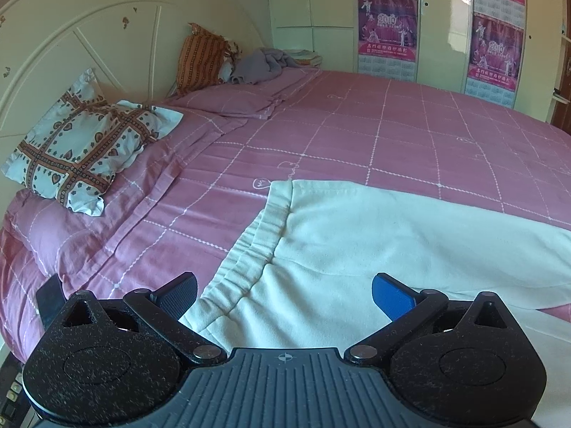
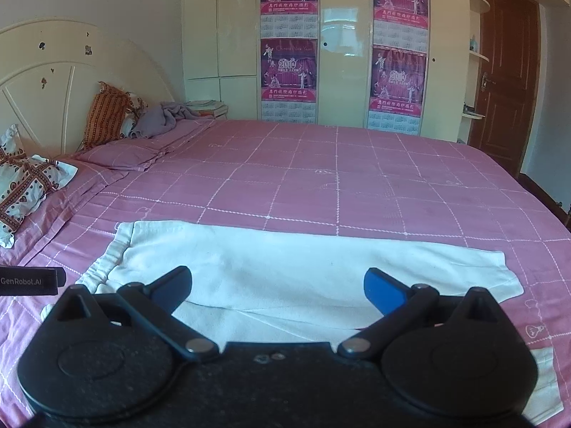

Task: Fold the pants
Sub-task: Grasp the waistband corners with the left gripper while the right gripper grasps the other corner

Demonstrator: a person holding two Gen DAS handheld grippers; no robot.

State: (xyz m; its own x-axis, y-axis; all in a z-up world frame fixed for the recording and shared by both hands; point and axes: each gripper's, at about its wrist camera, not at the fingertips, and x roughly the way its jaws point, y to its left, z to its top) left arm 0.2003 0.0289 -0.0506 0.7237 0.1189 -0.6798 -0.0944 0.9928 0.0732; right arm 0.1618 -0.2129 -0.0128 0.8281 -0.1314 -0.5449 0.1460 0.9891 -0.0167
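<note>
White pants lie flat on the pink checked bedspread, elastic waistband to the left, legs running right. In the right wrist view the pants stretch across the near part of the bed, with one leg's hem at the right and a second leg partly under the gripper body. My left gripper hovers open over the waistband end, nothing between its fingers. My right gripper is open above the legs, holding nothing. The left gripper's side shows at the left edge.
A patterned pillow lies at the head of the bed, an orange striped cushion and a grey crumpled cloth farther back. A cream headboard, a wardrobe with posters and a brown door border the bed.
</note>
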